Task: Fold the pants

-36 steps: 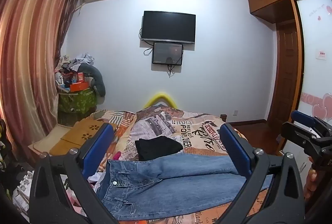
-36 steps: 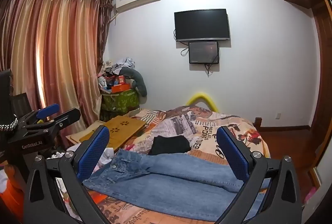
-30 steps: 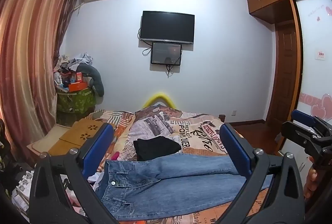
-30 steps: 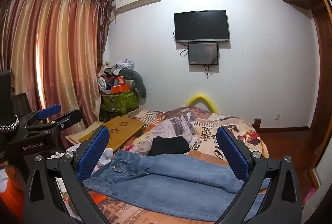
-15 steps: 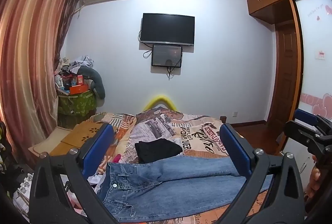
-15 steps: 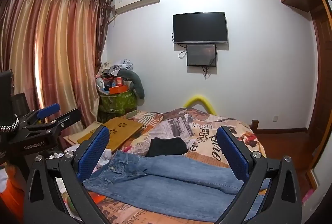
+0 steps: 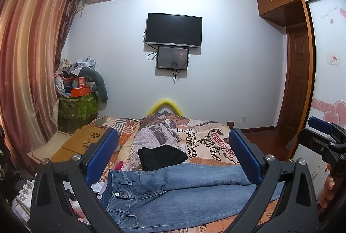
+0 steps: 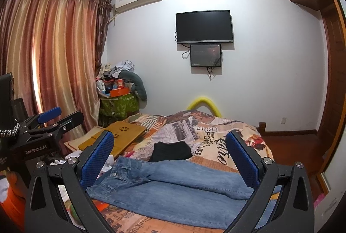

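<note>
From my left side, my left hand-held gripper [image 7: 173,159] is spread wide and holds nothing. The blue pants [image 7: 173,194] lie flat on the bed [image 7: 201,138], just below and in front of it. The waist points to the left. A black cloth [image 7: 161,156] sits past the pants.

From my right side, my right hand-held gripper [image 8: 169,158] is spread wide too, with nothing in it. The pants [image 8: 177,192] lie across the bed [image 8: 207,131] under its blue fingers [image 8: 98,156]. My other hand-held gripper [image 8: 55,119] is off to the left.
</note>
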Demonstrator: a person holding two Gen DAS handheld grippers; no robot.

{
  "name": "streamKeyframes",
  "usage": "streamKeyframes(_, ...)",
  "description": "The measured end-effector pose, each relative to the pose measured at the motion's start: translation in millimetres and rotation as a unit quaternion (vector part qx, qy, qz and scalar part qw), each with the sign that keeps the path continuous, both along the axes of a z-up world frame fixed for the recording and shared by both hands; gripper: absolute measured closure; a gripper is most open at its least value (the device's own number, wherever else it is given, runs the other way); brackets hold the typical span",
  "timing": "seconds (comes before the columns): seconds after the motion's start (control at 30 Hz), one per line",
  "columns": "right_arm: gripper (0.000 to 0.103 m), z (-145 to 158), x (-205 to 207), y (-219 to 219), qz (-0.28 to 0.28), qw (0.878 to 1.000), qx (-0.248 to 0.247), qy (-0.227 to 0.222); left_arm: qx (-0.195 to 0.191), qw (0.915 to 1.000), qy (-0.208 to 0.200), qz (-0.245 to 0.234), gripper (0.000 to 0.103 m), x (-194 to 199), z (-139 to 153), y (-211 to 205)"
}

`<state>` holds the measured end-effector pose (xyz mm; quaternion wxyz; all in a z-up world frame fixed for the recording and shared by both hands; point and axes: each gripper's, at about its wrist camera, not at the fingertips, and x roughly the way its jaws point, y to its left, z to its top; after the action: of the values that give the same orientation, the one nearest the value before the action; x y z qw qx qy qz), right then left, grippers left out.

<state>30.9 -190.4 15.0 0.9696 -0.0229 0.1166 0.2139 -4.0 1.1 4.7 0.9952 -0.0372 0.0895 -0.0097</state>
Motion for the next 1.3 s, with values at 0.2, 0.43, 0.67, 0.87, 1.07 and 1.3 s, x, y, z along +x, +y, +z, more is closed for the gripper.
streamKeyframes(0.2, 0.000, 1.2, 3.4, -3.3, -0.006, 1.000, 0.001, 0.005, 0.003, 1.0000, 0.003, 0.002, 0.000, 1.7, -0.8, 2.1)
streamKeyframes(0.43, 0.000, 0.2, 1.6, -0.7, -0.009, 1.000, -0.001, 0.011, 0.004, 1.0000, 0.007, -0.001, 0.000, 3.9, -3.3, -0.4)
streamKeyframes(0.67, 0.000, 2.6, 2.8, -0.9, -0.012, 1.000, 0.000, 0.010, 0.012, 0.9999, 0.010, -0.004, 0.000, 7.5, -4.7, -3.1)
streamKeyframes(0.87, 0.000, 0.6, 3.8, -1.4, -0.014, 1.000, -0.001, 0.011, 0.013, 0.9999, 0.008, -0.007, 0.000, 6.0, -5.1, -2.2)
streamKeyframes(1.07, 0.000, 0.9, 4.4, -1.6, -0.014, 1.000, 0.000, 0.012, 0.015, 0.9998, 0.007, -0.009, 0.000, 5.5, -4.6, -2.3)
streamKeyframes(1.3, 0.000, -0.1, 5.9, -1.0, -0.016, 1.000, -0.001, 0.014, 0.018, 0.9998, 0.007, -0.010, 0.000, 4.7, -4.9, -2.9)
